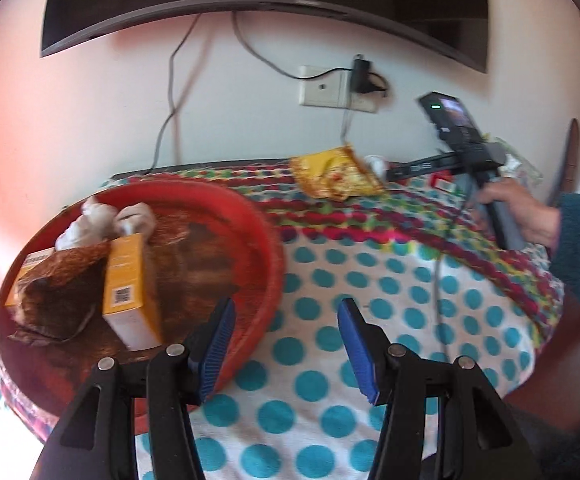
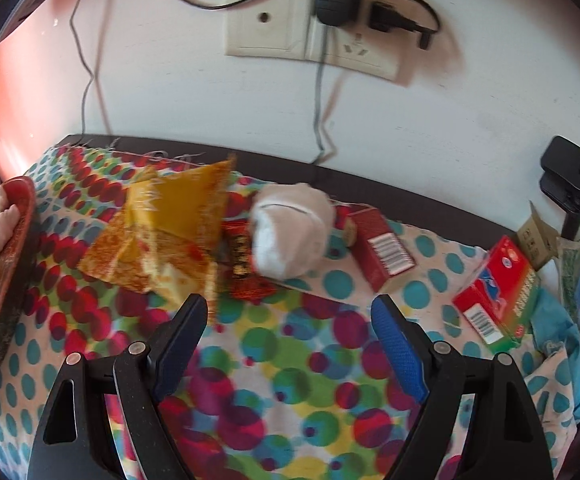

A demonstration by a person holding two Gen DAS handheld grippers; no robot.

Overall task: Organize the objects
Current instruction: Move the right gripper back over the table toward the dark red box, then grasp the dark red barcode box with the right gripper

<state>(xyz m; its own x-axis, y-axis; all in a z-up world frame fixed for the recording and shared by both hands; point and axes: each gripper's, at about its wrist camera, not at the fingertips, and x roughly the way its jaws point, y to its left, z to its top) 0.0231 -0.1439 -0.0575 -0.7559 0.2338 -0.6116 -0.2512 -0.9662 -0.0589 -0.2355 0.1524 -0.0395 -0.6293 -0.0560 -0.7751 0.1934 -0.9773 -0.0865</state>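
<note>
At the left edge of the tabletop sits a red tray [image 1: 265, 240] holding white rolled socks [image 1: 101, 220], a brown packet [image 1: 61, 292] and an upright yellow box [image 1: 129, 292] whose long axis runs toward the camera. The left tool [image 1: 285, 344] hovers just right of the tray's rim over the polka-dot cloth [image 1: 330, 408], its blue pads spread apart and gripping nothing. Toward the far edge, a yellow snack packet [image 2: 161, 240] lies flat, one corner pointing at the wall; right of it rests a white sock bundle [image 2: 290, 236], then a dark-red box [image 2: 382, 248] and a red-and-green box [image 2: 498, 300], both lying slantwise. The right tool [image 2: 290, 344] is level, jaws wide and empty, the bundle just ahead between its fingers' line.
</note>
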